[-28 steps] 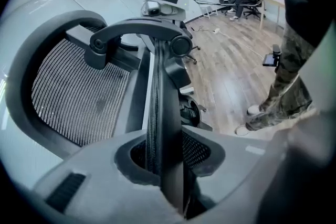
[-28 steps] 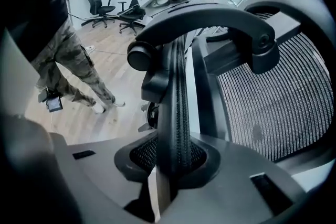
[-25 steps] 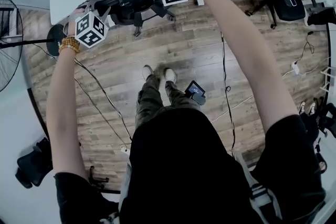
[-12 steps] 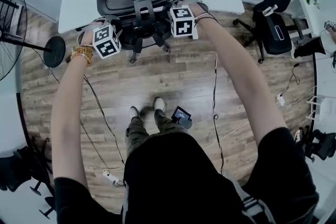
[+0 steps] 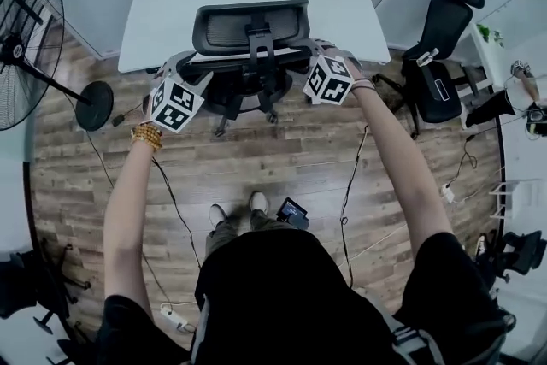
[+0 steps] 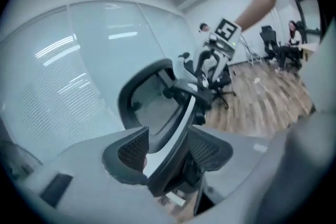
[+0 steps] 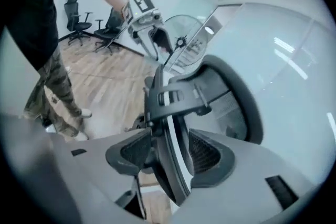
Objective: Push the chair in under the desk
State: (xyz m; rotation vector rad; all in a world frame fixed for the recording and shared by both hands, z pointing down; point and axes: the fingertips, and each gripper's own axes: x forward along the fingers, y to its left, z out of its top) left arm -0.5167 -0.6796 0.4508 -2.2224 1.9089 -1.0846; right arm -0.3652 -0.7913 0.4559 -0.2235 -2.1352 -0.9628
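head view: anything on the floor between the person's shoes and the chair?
No. In the head view only bare wood floor lies between the shoes and the chair; cables pass to either side.

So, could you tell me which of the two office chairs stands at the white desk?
The mesh-backed chair at top centre, pushed up against the white desk; the other chair stands off to the right, away from it.

The jaws of the left gripper (image 6: pixel 168 153) and the right gripper (image 7: pixel 169 157) have just been opened wide. The rim of the black mesh-backed office chair (image 5: pixel 250 30) is now seen in each gap, unpressed by the pads. Both grippers have been raised and drawn slightly back from the backrest.
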